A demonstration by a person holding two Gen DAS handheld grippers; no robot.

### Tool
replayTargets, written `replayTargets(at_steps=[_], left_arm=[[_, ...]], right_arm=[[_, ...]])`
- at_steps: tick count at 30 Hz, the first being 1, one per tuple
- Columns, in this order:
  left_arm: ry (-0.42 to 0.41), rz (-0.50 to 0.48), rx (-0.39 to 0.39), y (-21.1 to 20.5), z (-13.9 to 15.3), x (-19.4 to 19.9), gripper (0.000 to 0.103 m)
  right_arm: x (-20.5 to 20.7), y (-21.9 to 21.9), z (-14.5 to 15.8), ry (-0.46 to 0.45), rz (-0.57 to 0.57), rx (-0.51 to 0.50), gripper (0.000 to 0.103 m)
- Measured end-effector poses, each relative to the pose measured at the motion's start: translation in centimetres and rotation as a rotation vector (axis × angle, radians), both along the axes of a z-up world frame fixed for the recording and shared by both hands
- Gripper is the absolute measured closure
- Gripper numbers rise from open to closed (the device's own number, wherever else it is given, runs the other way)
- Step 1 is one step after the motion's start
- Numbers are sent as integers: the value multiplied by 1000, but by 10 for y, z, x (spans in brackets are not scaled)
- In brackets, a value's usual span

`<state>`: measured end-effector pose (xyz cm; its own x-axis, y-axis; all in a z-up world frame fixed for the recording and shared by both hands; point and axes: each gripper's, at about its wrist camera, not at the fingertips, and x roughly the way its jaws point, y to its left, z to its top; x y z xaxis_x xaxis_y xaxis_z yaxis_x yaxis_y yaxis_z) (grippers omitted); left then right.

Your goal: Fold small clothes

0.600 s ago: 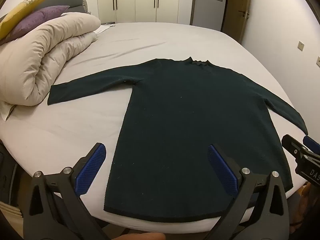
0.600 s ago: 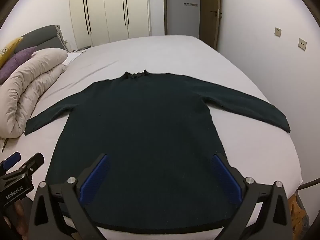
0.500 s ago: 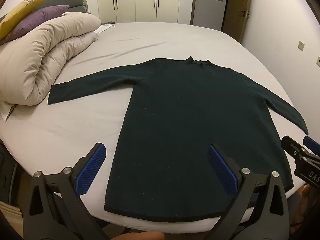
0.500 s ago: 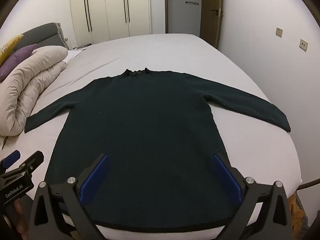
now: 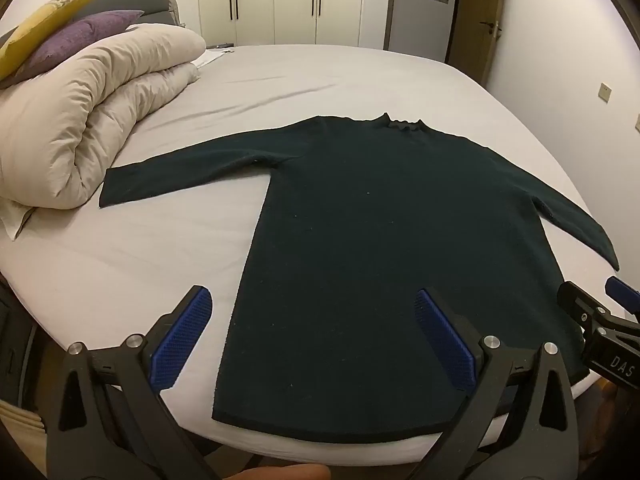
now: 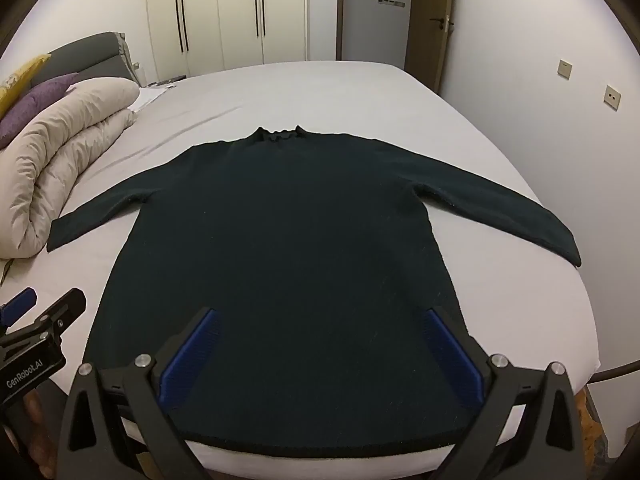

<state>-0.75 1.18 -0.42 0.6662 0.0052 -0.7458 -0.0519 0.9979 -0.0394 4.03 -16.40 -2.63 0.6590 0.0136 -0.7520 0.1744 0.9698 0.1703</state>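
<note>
Nothing on the bed has shifted since the earlier frames; only the viewpoints have drifted slightly, and the dark green long-sleeved knit sweater (image 5: pixel 384 248) lies just as it did. It is spread flat, front down or up cannot be told, on the pale grey bed sheet (image 5: pixel 132 264), with its black-edged hem at the near edge of the mattress, its ruffled collar (image 6: pixel 278 135) pointing toward the white wardrobe doors (image 6: pixel 224 12), and both sleeves stretched outward.

The left gripper (image 5: pixel 316 336), black with blue ribbed pads (image 5: pixel 182 336), hovers over the sweater's near left side with its jaws spread wide and nothing between them but air; one pad sits above bare sheet, the other above the knit. The right gripper (image 6: pixel 322 354) hangs likewise released, both blue pads (image 6: pixel 454 354) above the sweater's lower body, gripping nothing.

A rolled beige duvet (image 5: pixel 80 128) lies left of the sweater, just beside its left cuff, with a purple cushion (image 5: pixel 80 34) and a yellow cushion (image 5: pixel 48 20) resting behind it.
</note>
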Motion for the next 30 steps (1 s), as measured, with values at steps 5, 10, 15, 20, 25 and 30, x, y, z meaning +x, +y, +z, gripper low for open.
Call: replayTargets(at_steps=[5, 10, 15, 20, 25, 30], left_arm=[[4, 7, 14, 1, -2, -1, 0], [7, 8, 16, -1, -3, 0, 0], [9, 8, 16, -1, -4, 0, 0], [11, 11, 22, -1, -9, -2, 0], [11, 15, 26, -2, -10, -3, 0], [13, 19, 28, -3, -10, 0, 0]], right_arm=[[0, 3, -2, 3, 4, -1, 0], [-1, 5, -3, 4, 6, -4, 0], [-2, 9, -2, 5, 8, -17, 0], [-2, 10, -3, 11, 12, -23, 0], [-1, 10, -3, 13, 13, -23, 0], [-1, 10, -3, 13, 14, -23, 0]])
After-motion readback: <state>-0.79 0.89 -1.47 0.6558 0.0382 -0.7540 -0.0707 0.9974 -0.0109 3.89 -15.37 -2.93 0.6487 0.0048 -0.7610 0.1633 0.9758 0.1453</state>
